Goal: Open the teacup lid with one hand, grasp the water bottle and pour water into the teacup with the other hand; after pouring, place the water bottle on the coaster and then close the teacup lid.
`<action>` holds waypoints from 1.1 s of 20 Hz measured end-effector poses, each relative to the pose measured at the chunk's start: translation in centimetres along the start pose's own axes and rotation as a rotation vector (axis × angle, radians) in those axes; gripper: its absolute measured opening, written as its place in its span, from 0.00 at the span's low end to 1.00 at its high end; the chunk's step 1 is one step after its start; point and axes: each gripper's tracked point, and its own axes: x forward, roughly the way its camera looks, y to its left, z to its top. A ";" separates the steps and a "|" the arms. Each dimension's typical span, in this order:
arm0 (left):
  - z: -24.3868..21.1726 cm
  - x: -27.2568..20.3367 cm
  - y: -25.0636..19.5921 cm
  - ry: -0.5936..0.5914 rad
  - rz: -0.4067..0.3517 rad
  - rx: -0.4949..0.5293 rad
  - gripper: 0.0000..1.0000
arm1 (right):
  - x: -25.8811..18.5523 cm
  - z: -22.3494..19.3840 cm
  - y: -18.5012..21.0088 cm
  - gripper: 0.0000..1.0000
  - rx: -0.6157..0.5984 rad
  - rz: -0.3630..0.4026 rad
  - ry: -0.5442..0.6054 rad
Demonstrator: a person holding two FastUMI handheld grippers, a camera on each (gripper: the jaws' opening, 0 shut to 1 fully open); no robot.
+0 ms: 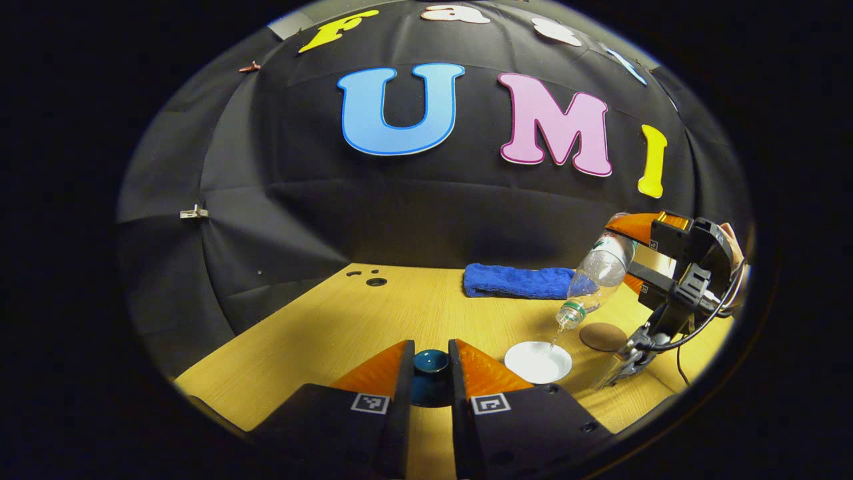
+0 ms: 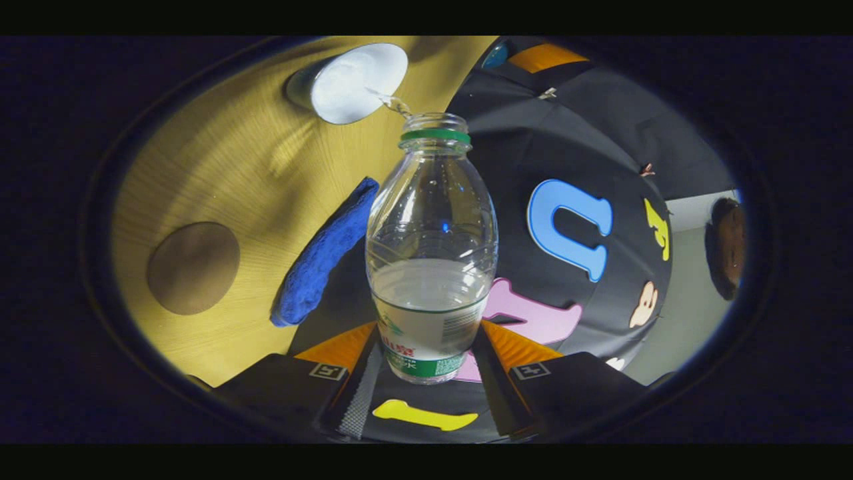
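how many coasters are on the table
1. The brown round coaster lies bare on the wooden table, just right of the white teacup and below the tilted water bottle; none other is visible.

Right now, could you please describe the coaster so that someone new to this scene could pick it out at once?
Start at the wooden table and find the folded blue towel along its back edge. In front of the towel's right end, beside the white teacup, lies the coaster. It is the flat, brown, bare disc, unlike the white cup being filled.
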 end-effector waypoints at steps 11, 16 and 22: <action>-0.3 0.0 0.3 0.006 0.003 -0.010 0.30 | -0.2 1.0 -2.7 0.74 -0.124 -0.186 -0.073; -0.5 -0.2 0.4 0.007 0.006 -0.018 0.30 | -0.5 1.4 -4.0 0.74 -0.151 -0.256 -0.101; -0.4 -0.3 0.1 0.004 0.004 -0.015 0.27 | -0.5 1.6 -4.3 0.74 -0.159 -0.278 -0.091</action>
